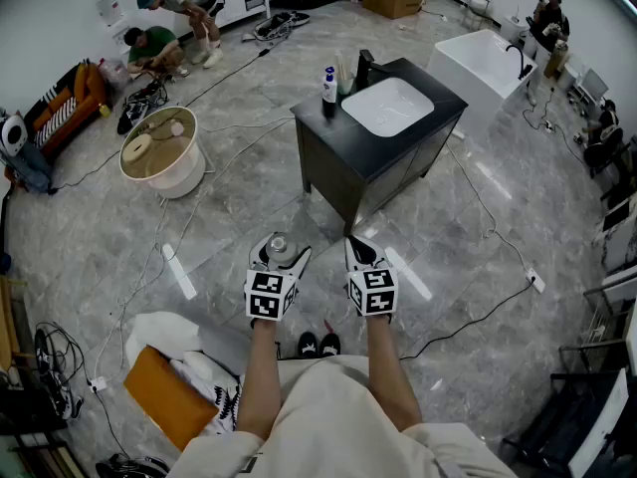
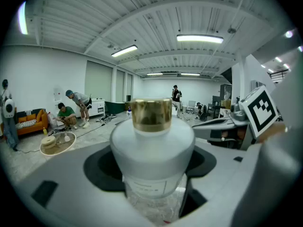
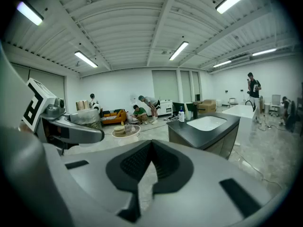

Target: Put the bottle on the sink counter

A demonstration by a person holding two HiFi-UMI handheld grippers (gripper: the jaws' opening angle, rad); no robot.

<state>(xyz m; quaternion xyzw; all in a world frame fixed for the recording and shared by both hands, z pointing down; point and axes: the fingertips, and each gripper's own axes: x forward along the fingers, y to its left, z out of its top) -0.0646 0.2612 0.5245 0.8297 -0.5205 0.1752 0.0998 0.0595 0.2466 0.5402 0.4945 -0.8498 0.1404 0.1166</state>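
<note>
A frosted white bottle with a gold cap stands upright between the jaws of my left gripper, which is shut on its body. In the head view the bottle shows in the left gripper, held above the floor in front of me. My right gripper is beside it with its jaws shut and nothing in them. Ahead stands the black sink counter with a white basin; the right gripper view shows the counter at right.
A blue-and-white pump bottle and a black faucet stand on the counter. A round white tub is on the floor at left, a white bathtub at back right. Cables cross the floor. Two people are at back left.
</note>
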